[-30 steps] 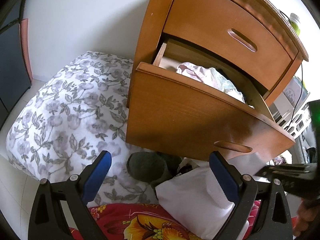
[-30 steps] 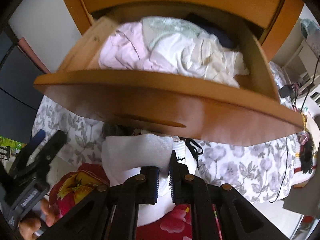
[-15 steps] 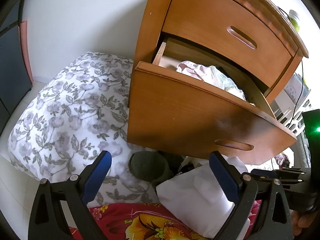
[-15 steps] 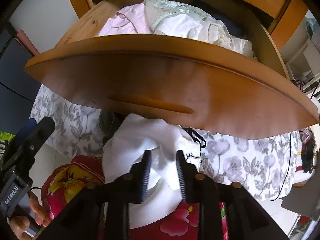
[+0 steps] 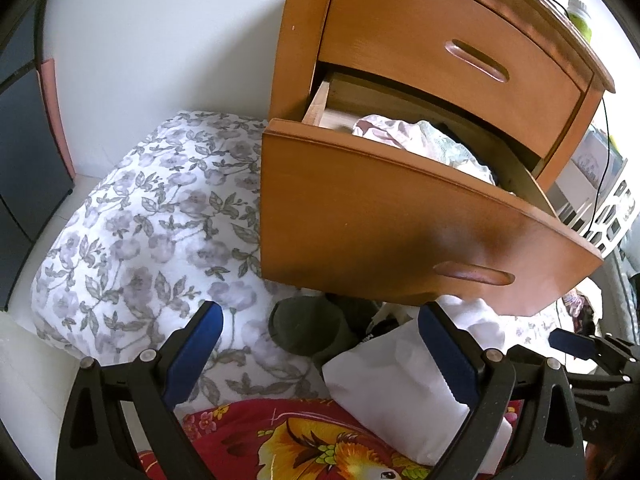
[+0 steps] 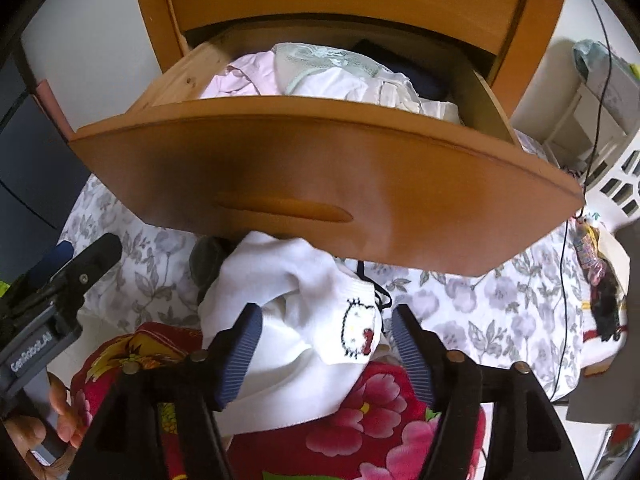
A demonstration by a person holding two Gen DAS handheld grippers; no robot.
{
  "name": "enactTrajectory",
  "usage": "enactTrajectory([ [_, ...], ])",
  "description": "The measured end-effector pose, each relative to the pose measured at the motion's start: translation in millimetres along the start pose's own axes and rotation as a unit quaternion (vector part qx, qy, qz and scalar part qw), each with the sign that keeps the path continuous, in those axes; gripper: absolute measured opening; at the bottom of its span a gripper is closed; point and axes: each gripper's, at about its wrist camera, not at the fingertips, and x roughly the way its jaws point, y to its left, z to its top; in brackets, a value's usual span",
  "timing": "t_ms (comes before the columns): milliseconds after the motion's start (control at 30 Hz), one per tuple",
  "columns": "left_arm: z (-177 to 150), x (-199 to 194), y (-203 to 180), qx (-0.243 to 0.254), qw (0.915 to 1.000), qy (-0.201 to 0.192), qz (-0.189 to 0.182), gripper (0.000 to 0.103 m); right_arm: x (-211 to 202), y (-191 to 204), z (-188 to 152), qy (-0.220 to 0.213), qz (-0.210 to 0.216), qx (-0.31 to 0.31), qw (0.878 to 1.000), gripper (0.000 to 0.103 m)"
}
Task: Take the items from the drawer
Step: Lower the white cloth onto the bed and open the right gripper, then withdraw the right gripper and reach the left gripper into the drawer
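right tool: jaws opening, white cat-print garment lies loose between them, pads off it
left tool: wide, nothing held
drawer: lower one, pulled out, clothes heaped inside
garment spot: on red floral blanket, below drawer front
floor bedding: grey-flower quilt
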Motion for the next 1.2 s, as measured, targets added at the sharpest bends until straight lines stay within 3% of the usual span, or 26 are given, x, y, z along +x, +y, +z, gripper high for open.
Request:
enactTrajectory([
  [100, -2.0, -1.0, -1.8, 0.006, 1.0, 0.002, 0.005, 0.098, -2.6, 0.5, -4.7, -0.01, -0.001, -0.001, 1.0, 0.078],
  [367, -4.7, -4.7, -8.8, 0.02, 0.9996, 0.003, 0.019, 0.098, -11.6, -5.7, -8.7, -0.04, 0.001, 0.009, 0.999, 0.103],
  [1200, -7.3, -19.0, -24.8, 0.03, 0.9981, -0.038, 0.038, 0.098, -17.5, -23.3, -15.8, -0.091, 0.03, 0.04, 0.995, 0.103],
])
